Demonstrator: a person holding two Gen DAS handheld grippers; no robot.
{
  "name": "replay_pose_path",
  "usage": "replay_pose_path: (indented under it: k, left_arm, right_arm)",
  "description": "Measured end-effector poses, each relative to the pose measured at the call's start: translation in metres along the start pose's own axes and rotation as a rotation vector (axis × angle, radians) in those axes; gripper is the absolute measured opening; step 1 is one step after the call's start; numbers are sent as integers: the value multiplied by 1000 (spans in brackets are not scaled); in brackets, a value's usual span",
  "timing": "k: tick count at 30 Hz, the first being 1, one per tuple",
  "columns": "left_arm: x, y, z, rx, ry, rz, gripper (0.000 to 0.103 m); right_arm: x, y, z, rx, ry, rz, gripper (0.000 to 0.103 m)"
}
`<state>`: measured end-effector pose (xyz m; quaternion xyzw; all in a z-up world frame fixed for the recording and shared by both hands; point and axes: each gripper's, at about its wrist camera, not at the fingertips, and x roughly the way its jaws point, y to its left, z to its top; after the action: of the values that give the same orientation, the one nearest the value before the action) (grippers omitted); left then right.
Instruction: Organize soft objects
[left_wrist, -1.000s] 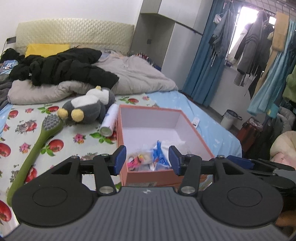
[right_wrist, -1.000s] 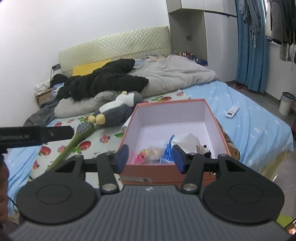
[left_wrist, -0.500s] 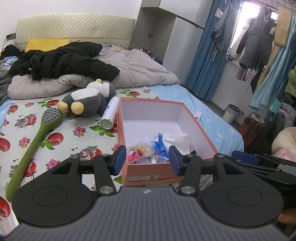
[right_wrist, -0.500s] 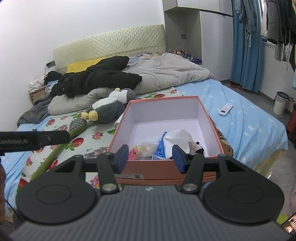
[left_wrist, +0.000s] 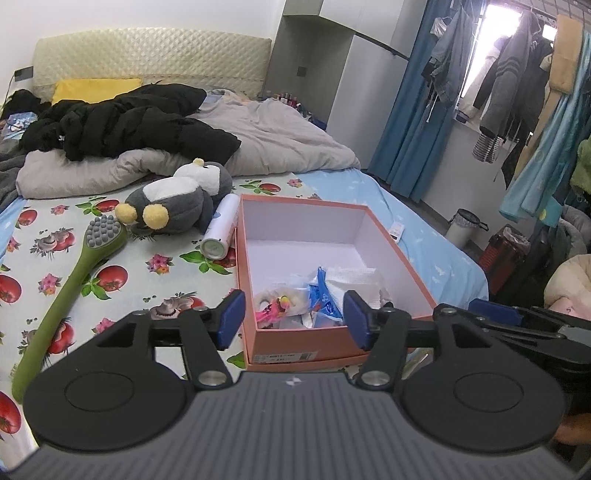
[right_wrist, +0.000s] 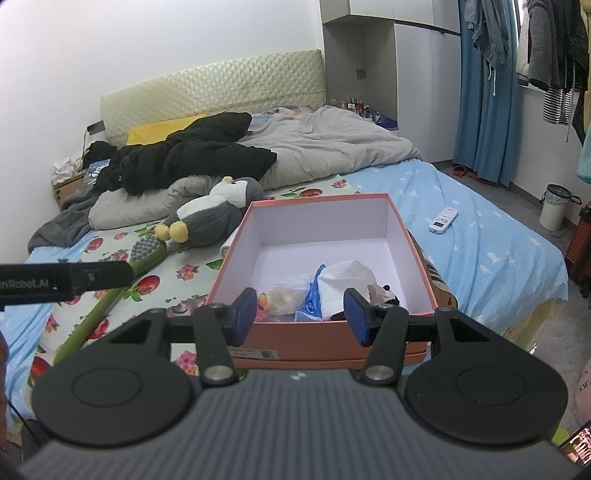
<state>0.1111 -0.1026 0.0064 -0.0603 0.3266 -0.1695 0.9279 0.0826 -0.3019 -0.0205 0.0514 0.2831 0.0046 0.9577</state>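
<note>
Since earlier frame, my left gripper (left_wrist: 291, 319) jaws opening wider, nothing between. My right gripper (right_wrist: 301, 314) half open, empty. Both hover at near edge of orange box (left_wrist: 391, 242) on bed. Penguin plush (left_wrist: 177, 201) lies left of box, beside spray can (left_wrist: 219, 232).

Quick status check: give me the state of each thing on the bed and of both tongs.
Box: open, no lid, small items piled at its near end.
Penguin: lying on the bed, outside the box.
Can: on its side beside the box.
Brush: flat on the sheet.
Remote: lying on the blue sheet.
Left tongs: opening, nothing held.
Right tongs: open, empty.
</note>
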Motion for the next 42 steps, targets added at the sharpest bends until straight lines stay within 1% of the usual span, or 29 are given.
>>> replay_pose_path:
  k: [1,2,3,5,8,15,21,27,38,42]
  left_arm:
    - [0,0,0,-2,0,-1,81]
    - [0,1,0,-7,-2,-4,88]
    - [0,2,1,-15,-4,-5,91]
    - [0,4,1,-30,-13,-10,96]
    - [1,7,2,-40,-18,-5,100]
    - [6,6,2,-41,0,15,103]
    - [8,5,2,-35,9,31,103]
    - [8,8,1,-49,19,44,103]
    - [9,7,1,-45,29,59,103]
    - [9,7,1,-43,34,52,103]
  right_arm:
    - [1,0,1,-3,-1,-9,60]
    - [2,0,1,-7,1,-19,78]
    - [3,0,1,-8,2,-20,95]
    - [4,-3,0,0,5,-26,103]
    - [7,-6,1,4,22,-33,103]
    - [8,-5,1,1,24,-19,103]
    - [10,-8,2,18,26,-20,103]
    - [8,-7,3,13,20,-20,103]
    - [8,-8,3,27,22,-17,103]
    - [9,-9,3,24,18,-19,103]
